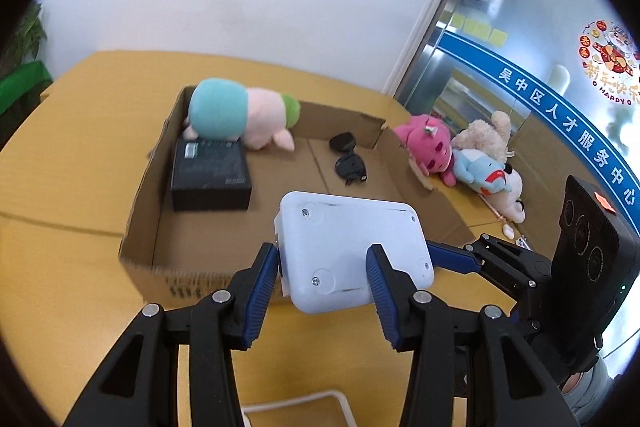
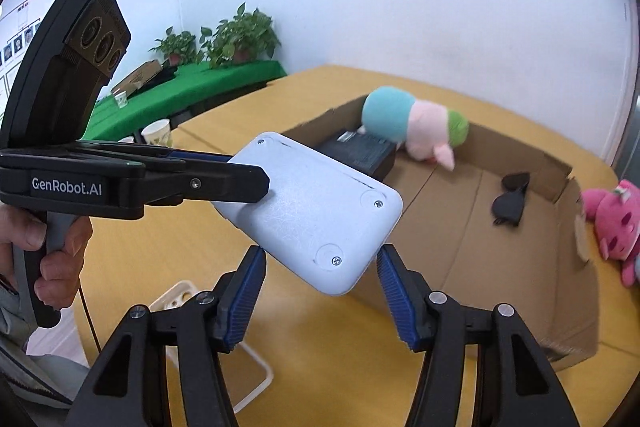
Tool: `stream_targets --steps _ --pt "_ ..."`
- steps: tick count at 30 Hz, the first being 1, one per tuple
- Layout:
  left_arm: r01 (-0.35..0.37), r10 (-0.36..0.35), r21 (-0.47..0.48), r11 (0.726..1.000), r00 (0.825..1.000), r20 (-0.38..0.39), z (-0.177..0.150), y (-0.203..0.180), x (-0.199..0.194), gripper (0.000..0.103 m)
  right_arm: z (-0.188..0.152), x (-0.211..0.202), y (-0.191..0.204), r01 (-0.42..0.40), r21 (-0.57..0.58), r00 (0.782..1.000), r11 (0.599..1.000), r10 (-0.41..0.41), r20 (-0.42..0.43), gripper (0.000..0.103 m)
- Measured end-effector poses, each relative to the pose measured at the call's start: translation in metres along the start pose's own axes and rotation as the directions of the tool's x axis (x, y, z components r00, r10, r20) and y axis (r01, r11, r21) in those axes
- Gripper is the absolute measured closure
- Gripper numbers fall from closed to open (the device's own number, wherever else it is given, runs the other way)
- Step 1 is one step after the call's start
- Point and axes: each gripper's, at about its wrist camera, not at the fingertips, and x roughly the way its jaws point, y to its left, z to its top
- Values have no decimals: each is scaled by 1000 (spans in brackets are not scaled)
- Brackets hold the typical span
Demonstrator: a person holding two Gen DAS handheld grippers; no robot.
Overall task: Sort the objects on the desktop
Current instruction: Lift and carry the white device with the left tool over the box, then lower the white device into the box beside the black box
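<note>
My left gripper point(image 1: 322, 265) is shut on a white plastic box point(image 1: 352, 251), held above the front wall of an open cardboard box point(image 1: 144, 223). In the right wrist view the white box point(image 2: 316, 215) is clamped by the left gripper point(image 2: 244, 183) from the left. My right gripper point(image 2: 320, 279) stands open around the box's near corner, fingers apart from its sides. Inside the cardboard box point(image 2: 568, 287) lie a black box point(image 1: 210, 173), a teal, pink and green plush point(image 1: 240, 115) and black sunglasses point(image 1: 348, 157).
A pink plush point(image 1: 428, 147), a blue plush point(image 1: 480, 173) and a beige plush point(image 1: 488, 135) lie on the yellow table point(image 1: 60, 267) right of the cardboard box. A white wire rack point(image 2: 240, 367) sits at the near edge. Plants point(image 2: 236, 39) stand on a green-covered table.
</note>
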Motion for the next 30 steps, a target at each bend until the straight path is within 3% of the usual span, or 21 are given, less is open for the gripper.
stream_targets --steps 8,18,25,30 --pt "-37 37 33 999 999 17 32 3 21 58 34 17 -25 17 8 1000 1000 -17 8 46" --pt "-116 115 0 993 986 -121 29 51 61 58 37 97 -37 -88 93 985 992 101 -139 46" --pt "-186 176 -28 982 961 -214 23 74 81 58 33 150 -45 -155 179 947 971 198 -253 45" --pt "-238 224 -13 971 927 -302 15 77 96 62 30 169 -50 -187 251 920 950 259 -295 40"
